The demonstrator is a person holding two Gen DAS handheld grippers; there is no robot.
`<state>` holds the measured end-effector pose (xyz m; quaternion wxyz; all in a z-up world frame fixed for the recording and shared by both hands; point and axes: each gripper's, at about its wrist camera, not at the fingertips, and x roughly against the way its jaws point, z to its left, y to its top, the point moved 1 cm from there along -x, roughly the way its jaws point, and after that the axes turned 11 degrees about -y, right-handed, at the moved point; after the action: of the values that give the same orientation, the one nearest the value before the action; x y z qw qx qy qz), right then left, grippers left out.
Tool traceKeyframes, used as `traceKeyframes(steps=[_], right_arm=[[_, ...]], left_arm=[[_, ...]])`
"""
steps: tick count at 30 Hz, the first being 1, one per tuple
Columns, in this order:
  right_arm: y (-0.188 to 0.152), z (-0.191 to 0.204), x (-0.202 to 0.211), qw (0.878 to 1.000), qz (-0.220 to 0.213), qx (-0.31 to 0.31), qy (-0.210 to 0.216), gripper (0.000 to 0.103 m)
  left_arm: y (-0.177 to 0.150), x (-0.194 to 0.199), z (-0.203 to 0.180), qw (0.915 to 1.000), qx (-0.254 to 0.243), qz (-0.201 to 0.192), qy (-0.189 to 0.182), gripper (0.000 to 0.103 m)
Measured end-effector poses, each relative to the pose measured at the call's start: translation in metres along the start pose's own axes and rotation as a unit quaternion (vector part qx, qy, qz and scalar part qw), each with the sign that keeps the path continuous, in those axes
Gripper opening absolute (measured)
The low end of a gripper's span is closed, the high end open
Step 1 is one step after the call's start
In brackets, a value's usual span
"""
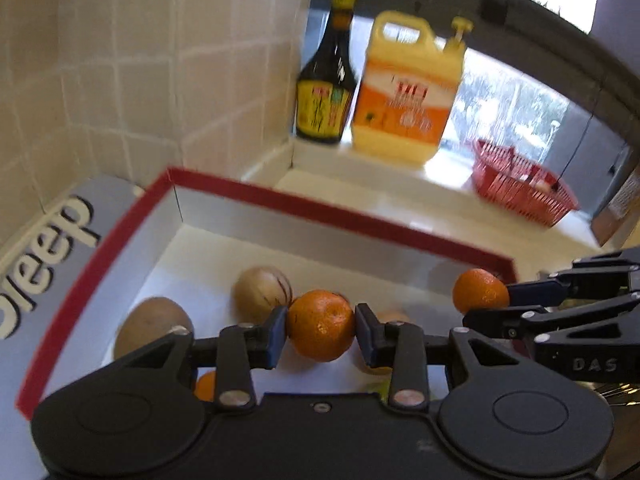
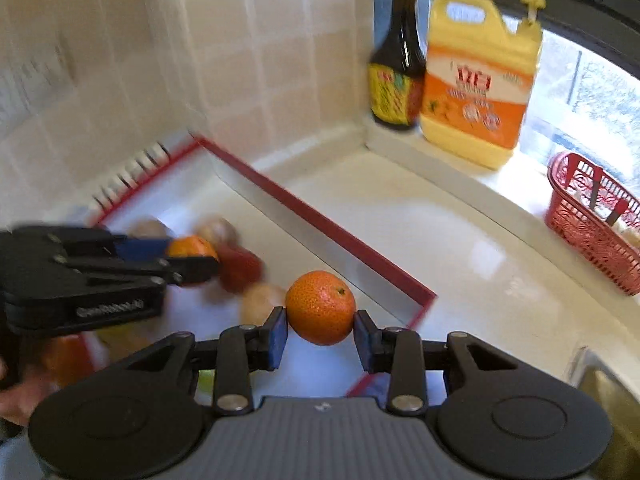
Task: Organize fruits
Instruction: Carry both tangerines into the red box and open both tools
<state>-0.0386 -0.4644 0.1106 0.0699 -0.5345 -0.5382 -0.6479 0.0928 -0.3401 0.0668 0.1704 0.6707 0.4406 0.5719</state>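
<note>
On my far left a white box (image 1: 120, 248) with a red rim sits on the table (image 2: 440, 240) against the tiled wall (image 1: 120, 60). Inside it I see two brownish fruits (image 1: 154, 326) side by side, the second one (image 1: 262, 294) streaked with dark lines. In the right wrist view a red fruit (image 2: 240, 266) lies among them, though blur hides what it is.

My left hand-held gripper (image 1: 321, 330) is over the box, its blue pads pinching an orange (image 1: 321, 325) on both sides. Another bit of orange fruit (image 1: 206, 386) peeks out below its left finger.

Just to the right, my right hand-held gripper (image 2: 321, 326) is likewise clamped on a second orange (image 2: 321, 307), held over the box near its right corner. In the left wrist view that same fruit (image 1: 480, 290) sits at the tips of the right hand-held gripper (image 1: 486, 300), close to the red rim.

Behind the box, on a raised ledge, a dark bottle (image 1: 326, 76) stands upright with a yellow jug (image 1: 408, 92) just beside it. Farther right, a red basket (image 2: 592, 220) rests on the ledge by the window (image 1: 512, 108), with things in it too blurred to name.
</note>
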Motion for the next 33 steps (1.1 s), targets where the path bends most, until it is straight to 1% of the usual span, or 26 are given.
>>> traceKeyframes(steps=[2,6,12,16,21,24,25,26,29,31,33], right_arm=[[-0.001,0.007,-0.012,0.999,0.015,0.022,-0.018,0.038],[0.0,0.024,-0.026,0.997,0.023,0.065,-0.037,0.038],[0.001,0.035,-0.036,0.996,0.029,0.08,-0.039,0.037],[0.003,0.037,-0.035,0.995,0.03,0.081,-0.043,0.037],[0.002,0.037,-0.036,0.995,0.033,0.083,-0.045,0.038],[0.002,0.037,-0.037,0.995,0.031,0.086,-0.046,0.038],[0.001,0.038,-0.036,0.994,0.03,0.088,-0.048,0.039],[0.001,0.039,-0.036,0.994,0.028,0.089,-0.051,0.044],[0.001,0.041,-0.032,0.993,0.024,0.095,-0.061,0.05],[0.002,0.042,-0.025,0.993,0.014,0.1,-0.064,0.05],[0.002,0.043,-0.017,0.993,0.007,0.101,-0.066,0.05]], left_arm=[[-0.002,-0.007,0.003,0.9999,0.007,0.013,0.001,0.043],[-0.007,-0.008,-0.001,0.9994,-0.01,0.032,0.007,0.043],[-0.017,-0.019,0.0,0.9979,-0.004,0.065,-0.002,0.043],[-0.018,-0.02,-0.001,0.9979,-0.012,0.063,-0.003,0.043],[-0.021,-0.023,0.002,0.9979,-0.003,0.064,-0.013,0.044],[-0.023,-0.023,0.0,0.9981,-0.012,0.059,-0.011,0.044],[-0.023,-0.023,-0.001,0.9982,-0.015,0.057,-0.01,0.045],[-0.023,-0.022,-0.001,0.9984,-0.017,0.054,-0.007,0.05],[-0.023,-0.015,-0.004,0.9987,-0.026,0.044,-0.001,0.063],[-0.021,-0.007,-0.002,0.9991,-0.017,0.039,-0.003,0.068],[-0.019,0.003,0.002,0.9996,-0.005,0.029,-0.006,0.068]])
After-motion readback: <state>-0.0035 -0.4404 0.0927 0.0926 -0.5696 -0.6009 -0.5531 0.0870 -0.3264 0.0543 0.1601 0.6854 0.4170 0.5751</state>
